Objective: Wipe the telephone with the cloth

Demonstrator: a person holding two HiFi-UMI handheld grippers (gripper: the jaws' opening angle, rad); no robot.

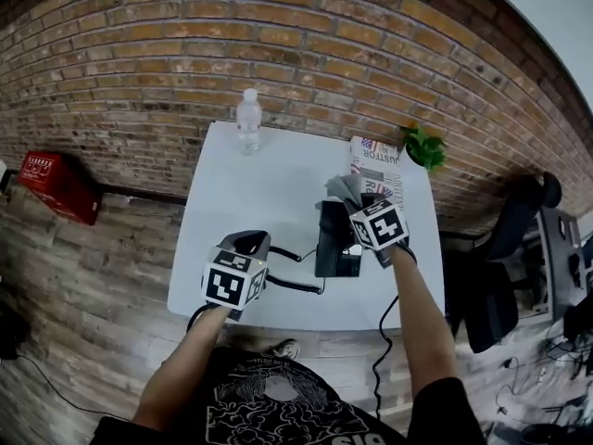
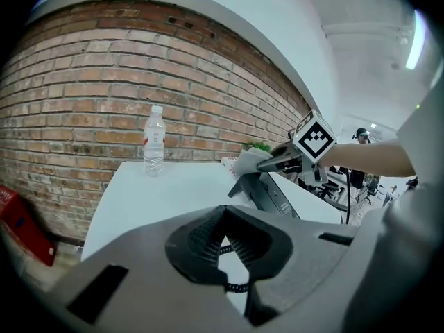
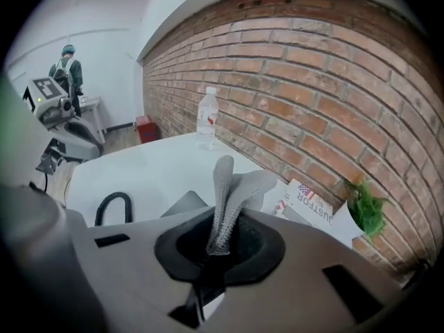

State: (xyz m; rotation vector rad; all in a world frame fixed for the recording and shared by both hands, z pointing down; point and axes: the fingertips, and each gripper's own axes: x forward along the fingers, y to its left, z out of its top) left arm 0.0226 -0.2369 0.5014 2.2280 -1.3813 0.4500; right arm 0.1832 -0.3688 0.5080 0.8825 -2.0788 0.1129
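The magazine [image 3: 316, 210] lying by the brick wall carries the word "JUSTFOR" in dark capitals beside a small flag picture. White print on the red box [image 1: 57, 184], the label on the telephone [image 2: 274, 193] and the shirt [image 1: 278, 406] design cannot be read.

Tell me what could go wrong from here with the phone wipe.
1. The coiled cord sits between the left gripper's jaws. Pulling on it could drag the telephone toward the near edge of the table.
2. The right gripper pinches only a narrow fold of the cloth. Pressing hard while wiping might pull it free.
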